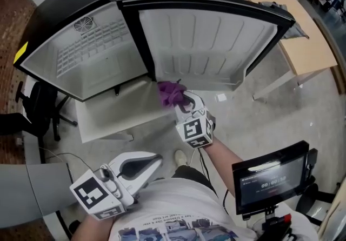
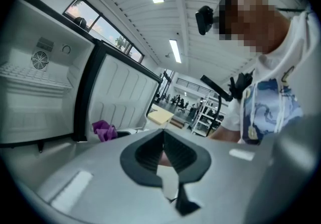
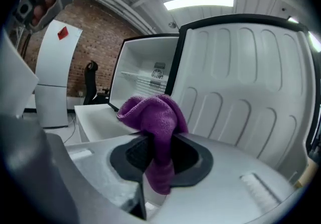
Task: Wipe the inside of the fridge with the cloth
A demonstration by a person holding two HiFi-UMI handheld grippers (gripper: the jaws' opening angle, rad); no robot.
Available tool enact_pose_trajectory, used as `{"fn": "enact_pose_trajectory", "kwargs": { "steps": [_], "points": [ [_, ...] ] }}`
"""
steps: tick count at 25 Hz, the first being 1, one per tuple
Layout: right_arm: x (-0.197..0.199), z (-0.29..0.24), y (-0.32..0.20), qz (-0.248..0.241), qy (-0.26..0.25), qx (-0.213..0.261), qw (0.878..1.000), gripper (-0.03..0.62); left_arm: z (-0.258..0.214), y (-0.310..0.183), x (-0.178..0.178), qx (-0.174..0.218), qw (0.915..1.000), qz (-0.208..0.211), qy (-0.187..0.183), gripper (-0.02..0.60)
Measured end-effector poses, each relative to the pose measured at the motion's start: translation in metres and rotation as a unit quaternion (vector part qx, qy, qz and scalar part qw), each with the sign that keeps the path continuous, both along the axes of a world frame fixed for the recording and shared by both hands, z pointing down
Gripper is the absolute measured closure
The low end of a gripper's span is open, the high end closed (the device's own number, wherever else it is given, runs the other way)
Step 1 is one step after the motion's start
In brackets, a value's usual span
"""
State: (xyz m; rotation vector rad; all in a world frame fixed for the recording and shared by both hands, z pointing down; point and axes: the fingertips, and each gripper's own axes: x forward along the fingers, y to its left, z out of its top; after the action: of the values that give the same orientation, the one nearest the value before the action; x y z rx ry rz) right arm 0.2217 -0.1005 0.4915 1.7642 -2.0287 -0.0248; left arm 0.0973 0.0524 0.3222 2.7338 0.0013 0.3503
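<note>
The right tool (image 1: 184,104) is pinching the purple cloth (image 1: 171,93) at the lower edge of the open door (image 1: 205,40) of the fridge (image 1: 81,51), toward 12 o'clock. The left tool (image 1: 147,162) is hanging at 7 o'clock, pressed together on nothing.

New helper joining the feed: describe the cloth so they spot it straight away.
Find the open fridge with its white door swung wide. Just below the door's lower edge, the right gripper is shut on the cloth, a crumpled bundle. It is the only purple thing among white and grey surfaces.
</note>
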Motion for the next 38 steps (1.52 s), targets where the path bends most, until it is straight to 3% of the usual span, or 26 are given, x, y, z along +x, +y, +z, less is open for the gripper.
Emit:
{"fn": "enact_pose_trajectory", "kwargs": {
  "steps": [7, 14, 38],
  "points": [
    [-0.012, 0.035, -0.037, -0.032, 0.089, -0.022, 0.995, 0.517, 0.002, -0.014, -0.019, 0.001, 0.9993, -0.034, -0.014, 0.574],
    [-0.016, 0.049, -0.051, -0.058, 0.118, -0.037, 0.991, 0.517, 0.001, -0.027, -0.019, 0.002, 0.9987, -0.048, -0.017, 0.574],
    [0.096, 0.053, -0.003, 0.035, 0.123, -0.046, 0.991, 0.517, 0.007, -0.021, 0.052, -0.002, 0.9992, 0.038, -0.006, 0.574]
  ]
}}
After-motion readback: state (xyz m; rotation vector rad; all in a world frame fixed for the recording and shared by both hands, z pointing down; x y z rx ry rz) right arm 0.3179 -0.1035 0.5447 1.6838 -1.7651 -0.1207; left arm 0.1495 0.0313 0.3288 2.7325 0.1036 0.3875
